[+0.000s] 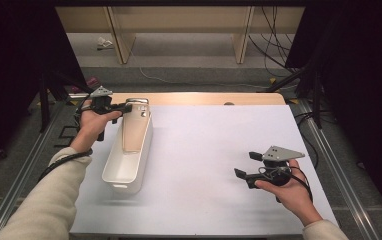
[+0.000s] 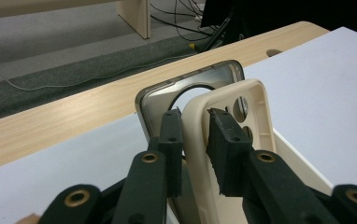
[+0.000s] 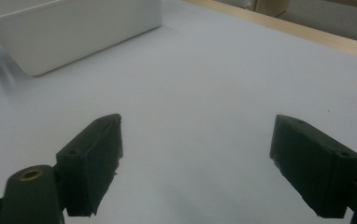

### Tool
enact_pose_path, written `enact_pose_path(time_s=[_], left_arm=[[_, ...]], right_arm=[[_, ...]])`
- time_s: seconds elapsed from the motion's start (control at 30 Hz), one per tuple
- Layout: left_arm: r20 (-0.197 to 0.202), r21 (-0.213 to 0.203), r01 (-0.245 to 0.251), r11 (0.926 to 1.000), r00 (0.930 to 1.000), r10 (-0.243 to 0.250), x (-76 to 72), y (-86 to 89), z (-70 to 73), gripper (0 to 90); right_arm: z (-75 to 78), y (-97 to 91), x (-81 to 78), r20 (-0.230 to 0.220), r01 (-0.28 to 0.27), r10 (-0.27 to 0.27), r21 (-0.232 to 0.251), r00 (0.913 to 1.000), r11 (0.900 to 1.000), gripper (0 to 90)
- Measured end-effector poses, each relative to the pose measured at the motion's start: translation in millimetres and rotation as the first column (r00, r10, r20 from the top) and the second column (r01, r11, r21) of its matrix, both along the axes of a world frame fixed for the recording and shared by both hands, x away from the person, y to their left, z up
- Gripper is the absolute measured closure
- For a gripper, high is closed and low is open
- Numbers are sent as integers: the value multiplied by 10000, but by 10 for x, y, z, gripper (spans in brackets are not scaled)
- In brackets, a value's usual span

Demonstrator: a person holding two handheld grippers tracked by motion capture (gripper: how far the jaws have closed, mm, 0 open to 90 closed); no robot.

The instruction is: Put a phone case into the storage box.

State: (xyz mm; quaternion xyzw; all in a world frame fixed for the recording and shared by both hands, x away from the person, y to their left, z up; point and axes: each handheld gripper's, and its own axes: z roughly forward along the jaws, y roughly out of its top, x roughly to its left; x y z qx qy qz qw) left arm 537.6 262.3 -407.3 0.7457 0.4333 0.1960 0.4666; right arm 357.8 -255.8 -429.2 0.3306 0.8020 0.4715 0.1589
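A beige phone case point(image 2: 253, 100) with round camera holes stands on end in the far end of a long white bin point(image 1: 110, 165). Its side wall sits between the jaws of my left gripper point(image 2: 195, 126), and both pads press on it. Just behind it stands a second case with a grey rim point(image 2: 190, 79), partly hidden by the left pad. From above, the left gripper point(image 1: 129, 106) reaches in from the left over the bin's far end, where the beige case point(image 1: 134, 132) leans inside. My right gripper point(image 1: 245, 164) is open over the white sheet at front right, its jaws point(image 3: 197, 140) wide with nothing between them.
The white bin point(image 3: 74, 32) lies far left of the right gripper. A white sheet point(image 1: 214, 150) covers the table, with a wooden strip point(image 1: 204, 98) along its far edge. Metal rails run down both sides. Cables and wooden bench legs are on the floor beyond.
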Motion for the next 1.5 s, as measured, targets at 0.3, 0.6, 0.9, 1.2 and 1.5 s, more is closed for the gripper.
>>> enact_pose_path(time_s=[0.3,0.6,0.9,1.2,1.5], left_arm=[[-6,196,-72,9998,10000,73,-3,-5,4,740],[60,245,-45,9997,10000,43,-23,28,4,741],[89,318,-167,9994,9998,165,-33,71,3,733],[263,250,-446,9987,9987,439,-72,97,70,673],[520,-272,-633,9976,9966,646,-284,133,195,481]], right_arm=[[1,0,-1,8,-10,10,-4,10000,10000,179],[-2,3,0,-21,-10,10,-9,10000,10000,179],[-5,7,0,-33,-41,41,-28,10000,10000,180],[-3,7,0,-33,-30,30,-18,10000,10000,179],[2,9,-4,-3,-27,27,-33,10000,10000,179]])
